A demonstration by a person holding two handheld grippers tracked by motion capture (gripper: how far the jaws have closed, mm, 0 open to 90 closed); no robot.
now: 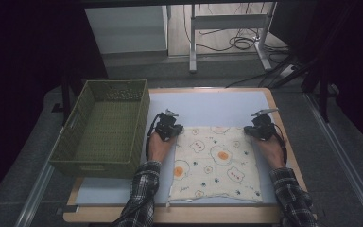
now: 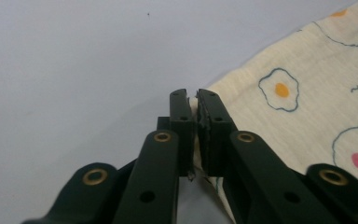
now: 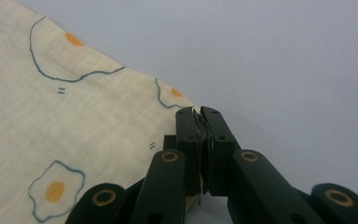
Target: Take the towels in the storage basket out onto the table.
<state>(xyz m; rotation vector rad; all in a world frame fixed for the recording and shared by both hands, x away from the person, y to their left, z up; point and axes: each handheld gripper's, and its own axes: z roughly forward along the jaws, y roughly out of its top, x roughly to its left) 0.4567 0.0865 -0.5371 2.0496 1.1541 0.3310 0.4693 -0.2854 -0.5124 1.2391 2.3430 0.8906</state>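
Black jaws of the left gripper (image 2: 195, 100) stand nearest the lens in the left gripper view, pressed together with a sliver of cream fabric pinched between them at the cloth's far left corner. That cloth (image 1: 215, 163) is the thing in hand: a cream square printed with fried eggs and small bear faces, lying spread and nearly flat on the pale blue mat (image 1: 217, 106) at the middle of the table, its near edge close to the person's side. In the right gripper view the right gripper (image 3: 199, 114) is closed in the same way on the far right corner, the cloth's edge running away from it to the left. So both far corners are clamped, one by each gripper, with the hands resting low on the table. As a judgement, the fabric looks thin, light and quite limp: it will sag and drape as soon as it is lifted, it carries no stiffness of its own, and it is not fragile, though a corner held by so little material could slip out if pulled sharply. The corners are the sensible places to hold it, since they keep the sheet spread and let an edge be brought over evenly; a fold toward the near edge seems the likely step. Left of the cloth, well apart from it, stands a green woven basket (image 1: 137, 120), open and with nothing visible inside. Beyond the table lie desk legs and loose cables (image 1: 238, 42) on the floor.
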